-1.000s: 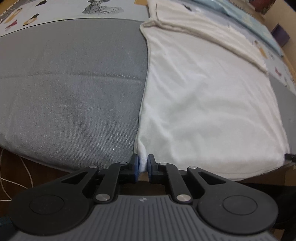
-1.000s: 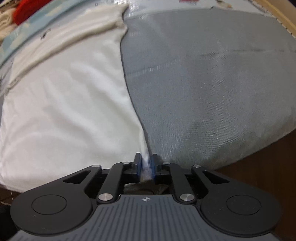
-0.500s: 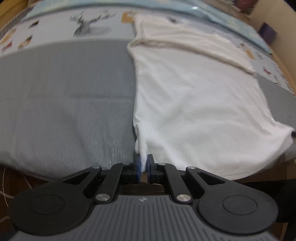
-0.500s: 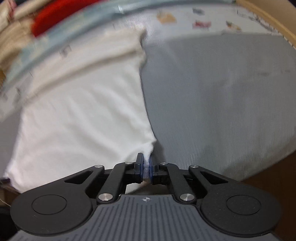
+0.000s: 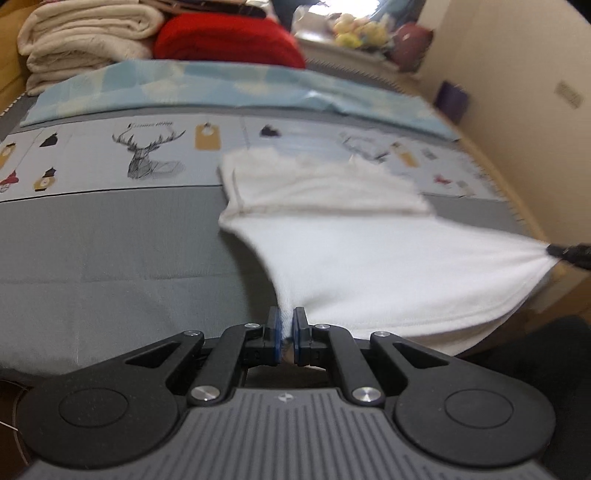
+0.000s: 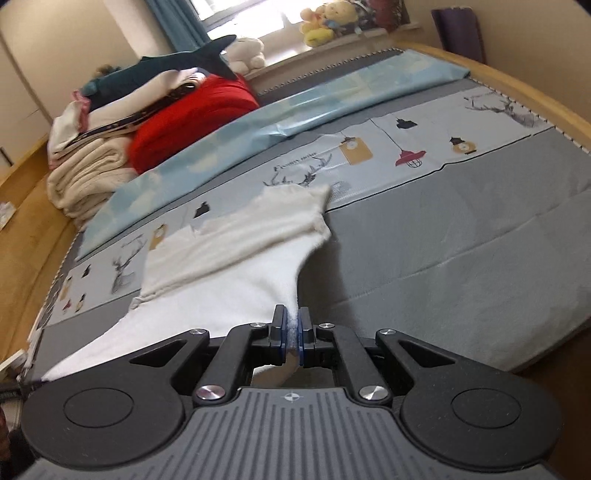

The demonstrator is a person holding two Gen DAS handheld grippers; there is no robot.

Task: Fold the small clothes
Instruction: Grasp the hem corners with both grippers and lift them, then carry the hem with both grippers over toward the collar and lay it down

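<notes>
Left wrist view shows the left gripper point(image 5: 285, 325) pinched tight on one near corner of the white cloth point(image 5: 369, 266). Its blue pads point(image 5: 274, 332) are almost together, with just a thin bit of cloth between them. The cloth is pulled up off the grey mat point(image 5: 110, 266) at the near end and stretched wide. Far off at the right edge of this view, a dark tip of the right gripper point(image 5: 570, 254) pokes in, right where the other corner of the cloth ends.

Right wrist view shows that same grip up close — the right gripper point(image 6: 291, 328) is squeezed shut on the other near corner of the white cloth point(image 6: 229, 280), and a little fold of cloth hangs down behind its pads. The far end of the cloth lies on the mat point(image 6: 461, 266), reaching onto the strip with deer and lamp pictures point(image 6: 406, 147).

Only the right view shows the toy shark point(image 6: 166, 70) on top of the pile, the window sill and the yellow plush toys point(image 6: 325, 20) clearly. Both views show the red blanket point(image 5: 229, 42) and the cream folded blankets point(image 5: 85, 40) at the back, behind the light blue sheet point(image 5: 221, 86). Only the left view shows the wall on the right point(image 5: 517, 92).
</notes>
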